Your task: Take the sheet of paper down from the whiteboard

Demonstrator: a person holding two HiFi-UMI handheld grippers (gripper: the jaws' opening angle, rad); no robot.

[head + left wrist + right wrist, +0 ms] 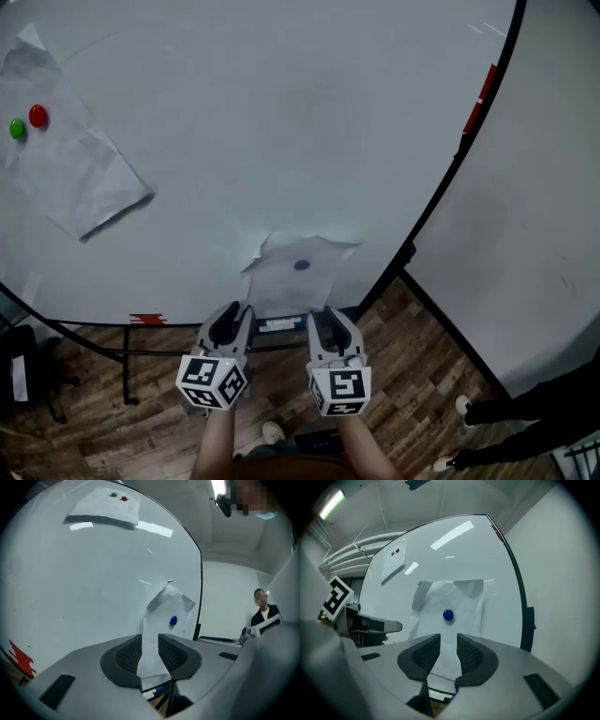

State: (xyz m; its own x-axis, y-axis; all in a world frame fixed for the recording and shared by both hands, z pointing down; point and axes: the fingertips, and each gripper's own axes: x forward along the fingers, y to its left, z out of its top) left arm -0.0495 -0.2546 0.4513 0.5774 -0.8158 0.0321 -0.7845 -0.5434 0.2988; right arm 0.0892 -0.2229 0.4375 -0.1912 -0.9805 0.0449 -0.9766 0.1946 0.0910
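Note:
A creased white sheet of paper hangs low on the whiteboard, pinned by one blue magnet. Its left edge curls off the board. My left gripper sits just below the sheet's lower left corner, my right gripper just below its lower right corner. In the left gripper view the sheet and magnet show through the narrow gap of the left gripper. The right gripper stands open, with the sheet and magnet ahead of it.
A second sheet hangs at the board's upper left under a green magnet and a red magnet. A marker tray runs along the board's bottom edge. A person stands at the right on the wooden floor.

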